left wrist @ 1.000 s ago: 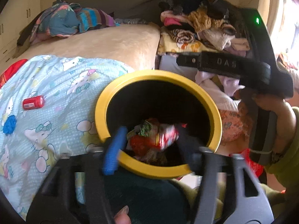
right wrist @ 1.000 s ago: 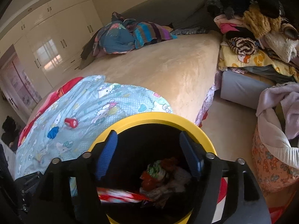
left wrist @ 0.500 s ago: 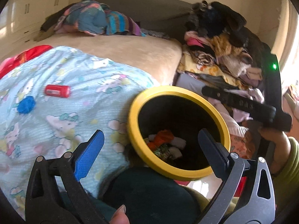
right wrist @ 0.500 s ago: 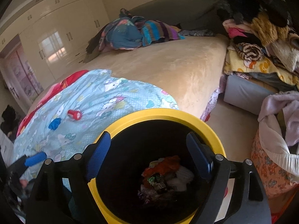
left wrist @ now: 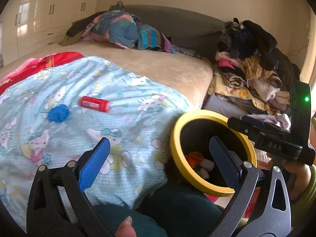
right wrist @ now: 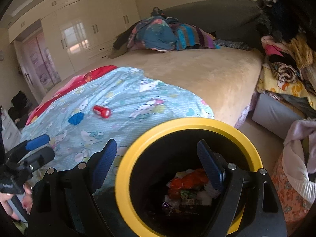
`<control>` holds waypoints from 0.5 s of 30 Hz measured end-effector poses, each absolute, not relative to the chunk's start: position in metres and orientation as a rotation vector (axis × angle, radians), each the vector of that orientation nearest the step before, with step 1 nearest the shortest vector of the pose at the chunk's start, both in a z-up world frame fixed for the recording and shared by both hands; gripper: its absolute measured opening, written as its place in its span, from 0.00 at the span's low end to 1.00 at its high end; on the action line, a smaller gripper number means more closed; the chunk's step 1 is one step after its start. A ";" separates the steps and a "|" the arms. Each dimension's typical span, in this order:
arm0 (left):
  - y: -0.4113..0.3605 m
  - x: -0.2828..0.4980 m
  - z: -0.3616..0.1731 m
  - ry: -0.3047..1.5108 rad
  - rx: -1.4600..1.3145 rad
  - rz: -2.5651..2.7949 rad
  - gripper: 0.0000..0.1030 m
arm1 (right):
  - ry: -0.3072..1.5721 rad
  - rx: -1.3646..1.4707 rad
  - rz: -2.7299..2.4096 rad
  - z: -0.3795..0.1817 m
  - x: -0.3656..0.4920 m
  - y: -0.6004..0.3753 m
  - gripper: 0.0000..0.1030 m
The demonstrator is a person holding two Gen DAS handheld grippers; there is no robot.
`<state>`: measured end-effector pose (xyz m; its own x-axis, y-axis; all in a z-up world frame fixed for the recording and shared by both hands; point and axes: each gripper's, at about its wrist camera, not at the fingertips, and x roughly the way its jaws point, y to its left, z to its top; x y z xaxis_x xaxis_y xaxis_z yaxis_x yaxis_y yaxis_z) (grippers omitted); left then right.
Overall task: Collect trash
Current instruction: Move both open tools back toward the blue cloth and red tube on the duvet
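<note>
Tan bed (right wrist: 197, 79) under cartoon blanket (right wrist: 126, 102), cream wardrobes (right wrist: 79, 31) behind

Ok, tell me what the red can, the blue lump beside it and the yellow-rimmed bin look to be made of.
Red can: probably thin metal, glossy printed skin; it catches a highlight and keeps a rigid cylinder shape.
Blue lump: looks like crumpled soft plastic or paper, matte, with irregular folds; I can't tell which.
Bin: likely moulded plastic, with a smooth, evenly yellow rim and a dull black inside wall.
</note>
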<state>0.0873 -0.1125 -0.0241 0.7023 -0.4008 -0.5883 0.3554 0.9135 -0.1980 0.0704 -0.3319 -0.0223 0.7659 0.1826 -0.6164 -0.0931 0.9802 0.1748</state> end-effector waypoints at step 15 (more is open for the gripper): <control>-0.043 0.104 -0.017 0.613 -0.167 -0.257 0.90 | 0.675 0.054 0.282 -0.025 0.105 -0.260 0.78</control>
<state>0.1042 -0.0435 -0.0173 0.7877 -0.2862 -0.5455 0.1879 0.9549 -0.2298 0.1052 -0.2604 -0.0252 0.7441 0.2746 -0.6091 -0.2399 0.9606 0.1401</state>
